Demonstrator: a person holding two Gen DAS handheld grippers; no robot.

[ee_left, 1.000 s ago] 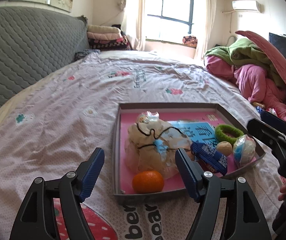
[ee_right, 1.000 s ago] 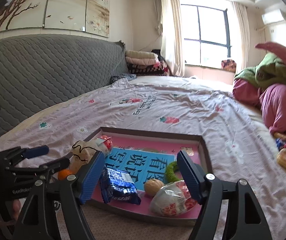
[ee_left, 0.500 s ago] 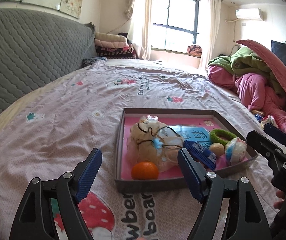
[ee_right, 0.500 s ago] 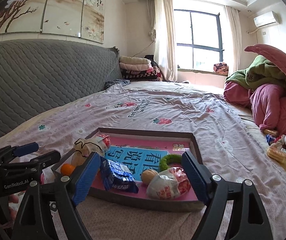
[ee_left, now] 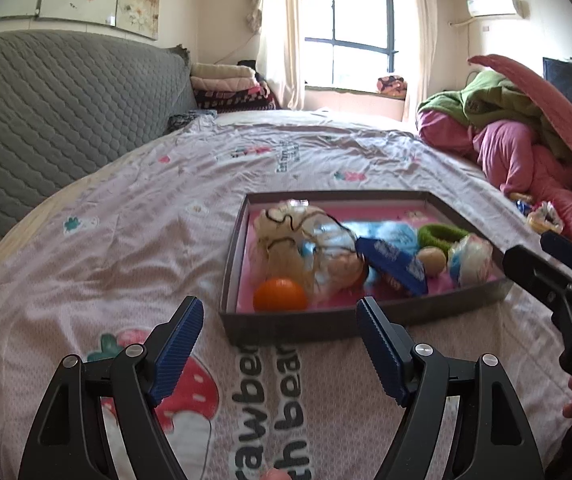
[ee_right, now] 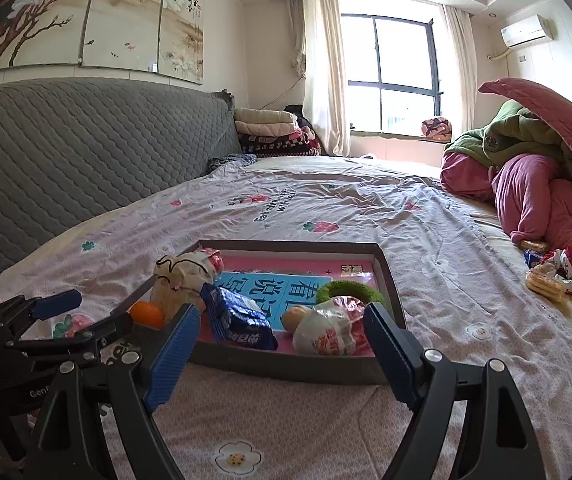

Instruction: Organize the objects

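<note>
- Left gripper (ee_left: pixel 277 332), black frame with blue ribbed pads: fingers spread wide, nothing between them. Jaws have just been opening a bit further. It hovers over the pink strawberry-print bedsheet (ee_left: pixel 125 240), just short of the tray's near wall.
- Right gripper (ee_right: pixel 277 338), same build: fingers spread wide, nothing gripped, jaws have just been opening too. It sits just before the tray's near edge; the tray contents show through the gap.
- Shallow grey cardboard tray with pink floor (ee_left: pixel 286 326) lies flat on the sheet, mid-bed.
- In the tray, left end: round orange fruit (ee_left: pixel 280 294) at the near corner, touching a crumpled clear plastic bag with beige contents and black cord (ee_left: pixel 298 240).
- Middle: dark blue snack packet (ee_right: pixel 241 320) propped at a tilt on a blue printed sheet with white characters (ee_right: pixel 273 286).
- Right end: fuzzy green ring (ee_right: pixel 350 290), small tan ball (ee_right: pixel 296 316), clear-wrapped white and red packet (ee_right: pixel 330 332) against the near wall.
- Outside the tray: wrapped biscuits (ee_right: pixel 546 280) on the sheet to the right, next to a heaped pink and green quilt (ee_right: pixel 534 176).
- Grey quilted headboard (ee_right: pixel 85 148) along the left.
</note>
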